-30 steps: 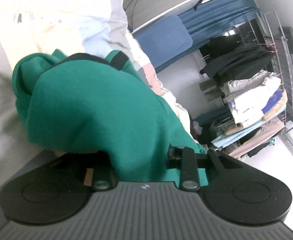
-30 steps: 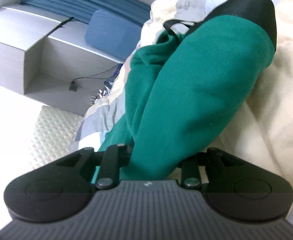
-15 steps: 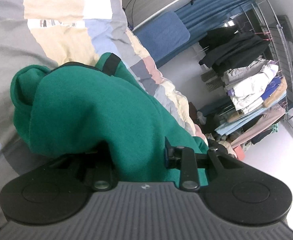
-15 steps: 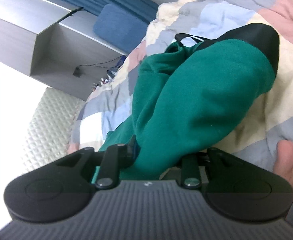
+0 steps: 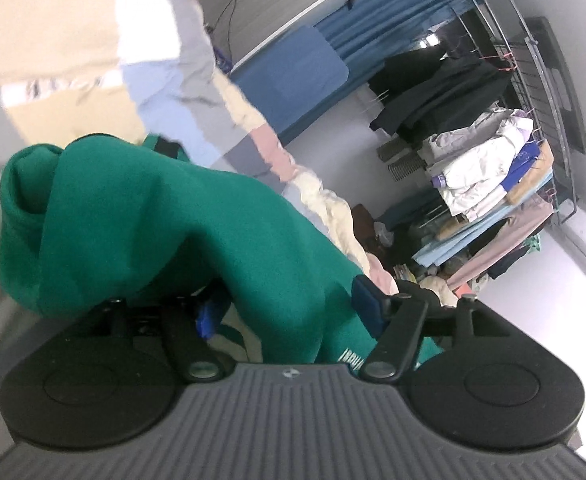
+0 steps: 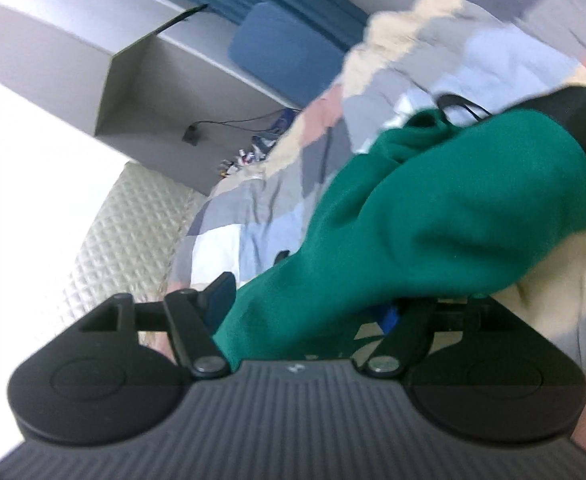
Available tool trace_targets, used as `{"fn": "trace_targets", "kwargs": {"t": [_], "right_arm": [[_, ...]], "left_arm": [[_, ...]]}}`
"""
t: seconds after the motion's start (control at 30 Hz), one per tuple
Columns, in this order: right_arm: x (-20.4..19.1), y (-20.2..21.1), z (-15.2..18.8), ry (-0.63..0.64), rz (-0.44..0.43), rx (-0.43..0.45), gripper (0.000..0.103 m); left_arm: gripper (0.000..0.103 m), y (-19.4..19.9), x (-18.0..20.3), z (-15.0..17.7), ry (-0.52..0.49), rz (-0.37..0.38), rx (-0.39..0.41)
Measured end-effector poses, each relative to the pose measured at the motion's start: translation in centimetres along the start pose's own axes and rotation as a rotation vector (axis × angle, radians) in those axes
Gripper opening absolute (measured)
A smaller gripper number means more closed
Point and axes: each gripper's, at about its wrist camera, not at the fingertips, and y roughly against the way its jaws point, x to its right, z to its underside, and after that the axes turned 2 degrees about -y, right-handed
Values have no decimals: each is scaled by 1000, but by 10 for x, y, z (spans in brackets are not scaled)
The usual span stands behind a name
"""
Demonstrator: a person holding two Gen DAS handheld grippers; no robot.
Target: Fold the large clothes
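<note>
The green garment runs lengthwise straight ahead on the bed — its near end lies loose between both opening hand-held grippers, left and right.

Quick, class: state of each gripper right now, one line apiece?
Left gripper: jaws opening, green garment between them, pads no longer pressing it.
Right gripper: jaws opening, same green garment between them, not clamped.

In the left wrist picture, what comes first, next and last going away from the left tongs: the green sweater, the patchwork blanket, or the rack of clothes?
1. Green sweater, between the opening left tongs.
2. Patchwork blanket, under and behind it.
3. Rack of clothes, across the room, right.
</note>
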Motion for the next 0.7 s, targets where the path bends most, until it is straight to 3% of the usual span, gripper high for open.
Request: {"fn": "trace_targets", "kwargs": {"t": [0.27,0.53,0.7], "right_arm": [[-20,-38,-43,167,14,10,73],[-12,-97,-85,285,52,-28,72],[-3,-138,-103,389,136,-25,71]], "left_arm": [[72,-44,27,-42,-173,-76,56],[73,-129,20,-78,-270,-183,12],[73,-187,4,-96,-277,-230,-18]]}}
